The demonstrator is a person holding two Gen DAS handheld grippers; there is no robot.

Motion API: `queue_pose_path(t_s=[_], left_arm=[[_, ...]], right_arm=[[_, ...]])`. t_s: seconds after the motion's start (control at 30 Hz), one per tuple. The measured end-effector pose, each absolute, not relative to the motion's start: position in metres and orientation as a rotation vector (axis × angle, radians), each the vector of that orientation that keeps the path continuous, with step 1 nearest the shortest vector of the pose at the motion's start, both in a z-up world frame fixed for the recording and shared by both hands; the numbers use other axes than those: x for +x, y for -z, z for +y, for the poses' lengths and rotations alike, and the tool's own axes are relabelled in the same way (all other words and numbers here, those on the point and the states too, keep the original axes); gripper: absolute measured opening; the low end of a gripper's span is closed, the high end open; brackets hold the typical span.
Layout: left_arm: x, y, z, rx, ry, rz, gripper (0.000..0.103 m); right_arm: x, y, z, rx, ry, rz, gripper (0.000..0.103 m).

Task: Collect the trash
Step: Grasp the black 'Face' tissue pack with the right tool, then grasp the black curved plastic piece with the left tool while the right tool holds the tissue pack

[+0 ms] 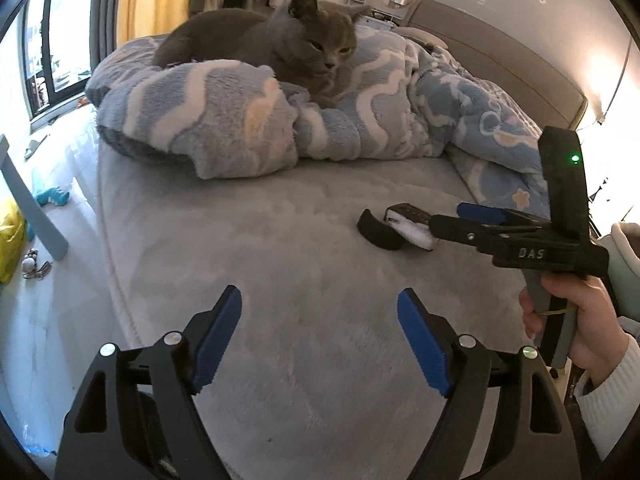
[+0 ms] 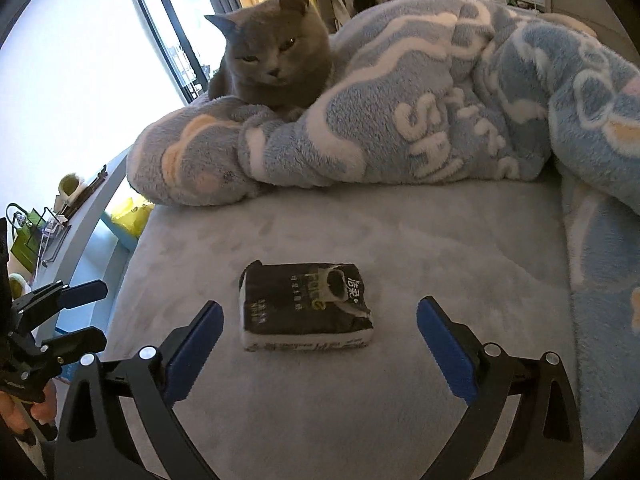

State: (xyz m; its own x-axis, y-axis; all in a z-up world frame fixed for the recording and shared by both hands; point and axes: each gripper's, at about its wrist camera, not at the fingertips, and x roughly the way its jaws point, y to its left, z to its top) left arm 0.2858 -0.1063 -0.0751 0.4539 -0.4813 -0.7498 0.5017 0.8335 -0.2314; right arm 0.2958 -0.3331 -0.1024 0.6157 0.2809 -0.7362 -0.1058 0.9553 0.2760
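A black-and-white tissue pack (image 2: 306, 306) lies flat on the grey bed sheet (image 2: 400, 240). My right gripper (image 2: 320, 306) stands open just short of it, its blue pads (image 2: 196, 344) wide to either side and touching nothing. From the left wrist view the pack (image 1: 408, 226) is half hidden behind the right gripper (image 1: 446, 216). A dark curved piece (image 1: 380, 234) sits against the pack's left end; I cannot tell what it is. My left gripper (image 1: 320, 294) is open and empty over bare sheet, to the left of the pack, and it also shows as the left gripper (image 2: 98, 314) at the right wrist view's left edge.
A grey cat (image 1: 304, 40) rests on the rumpled blue-and-white fleece blanket (image 1: 220, 120) behind the pack, facing the grippers. A hand (image 1: 580, 312) holds the right gripper's handle. Left of the bed, on the floor, lie a yellow bag (image 1: 8, 236) and a blue toy (image 1: 52, 198).
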Motion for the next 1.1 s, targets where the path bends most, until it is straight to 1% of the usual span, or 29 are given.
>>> queue_pose_path(t_s=[0.43, 0.47, 0.5, 0.53, 0.57, 0.63, 1.1], left_arm=[[0.306, 0.079, -0.132, 0.029, 0.670, 0.931, 0.083], [0.308, 0.079, -0.134, 0.030, 0.673, 0.931, 0.083], [0.309, 0.079, -0.136, 0.031, 0.675, 0.931, 0.083], [0.310, 0.080, -0.138, 0.033, 0.680, 0.931, 0.083], [0.311, 0.080, -0.140, 0.035, 0.685, 0.932, 0.083], [0.313, 0.081, -0.146, 0.041, 0.694, 0.934, 0.083], [0.321, 0.100, -0.189, 0.105, 0.767, 0.954, 0.083]], right_arm=[[0.318, 0.126, -0.333, 0.259, -0.325, 0.951, 0.098], [0.319, 0.126, -0.333, 0.262, -0.327, 0.953, 0.095], [0.321, 0.127, -0.334, 0.269, -0.331, 0.955, 0.085], [0.322, 0.128, -0.335, 0.277, -0.336, 0.962, 0.080], [0.323, 0.129, -0.336, 0.284, -0.343, 0.967, 0.077], [0.323, 0.128, -0.337, 0.286, -0.353, 0.968, 0.074], [0.313, 0.097, -0.378, 0.298, -0.289, 0.906, 0.073]])
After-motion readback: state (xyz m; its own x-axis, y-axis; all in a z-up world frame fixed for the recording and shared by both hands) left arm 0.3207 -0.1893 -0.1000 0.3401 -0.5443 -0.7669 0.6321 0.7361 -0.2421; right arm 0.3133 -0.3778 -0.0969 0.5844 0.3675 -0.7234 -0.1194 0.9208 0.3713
